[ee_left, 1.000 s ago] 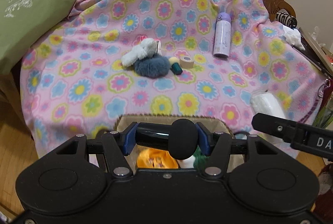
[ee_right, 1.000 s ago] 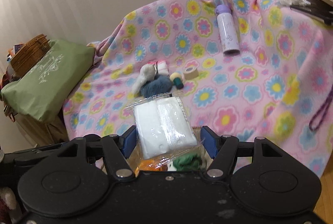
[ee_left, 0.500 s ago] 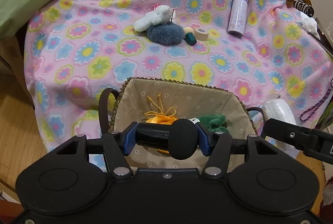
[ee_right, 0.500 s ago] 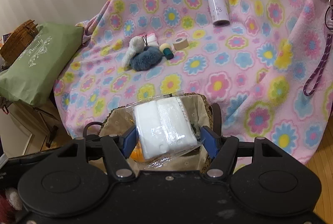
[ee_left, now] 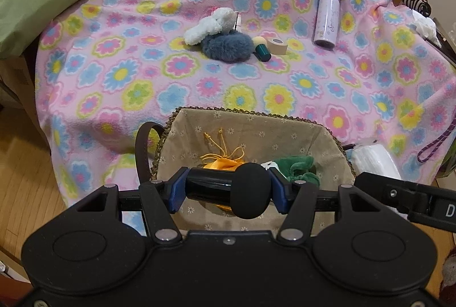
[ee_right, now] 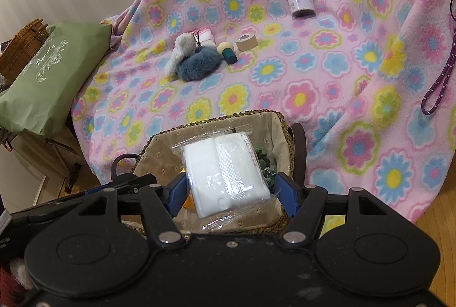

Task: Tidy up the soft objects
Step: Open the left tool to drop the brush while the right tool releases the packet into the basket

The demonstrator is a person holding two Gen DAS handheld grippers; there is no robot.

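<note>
Basket [ee_left: 182, 136] holds orange pouch [ee_left: 225, 164]; green cloth [ee_left: 299, 164]

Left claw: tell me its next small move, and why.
Probably open the left claw and let the black foam-tipped cylinder drop. It is pinched between the pads directly over the lined basket, where the orange pouch already lies.

Left wrist view: close above the basket [ee_left: 250, 119], angled down, facing 12 o'clock. Right wrist view: likewise. Shared: basket, floral blanket [ee_left: 285, 73].

Left tongs [ee_left: 228, 191] and right tongs [ee_right: 230, 187], side by side, angled downward, each clamped.
</note>
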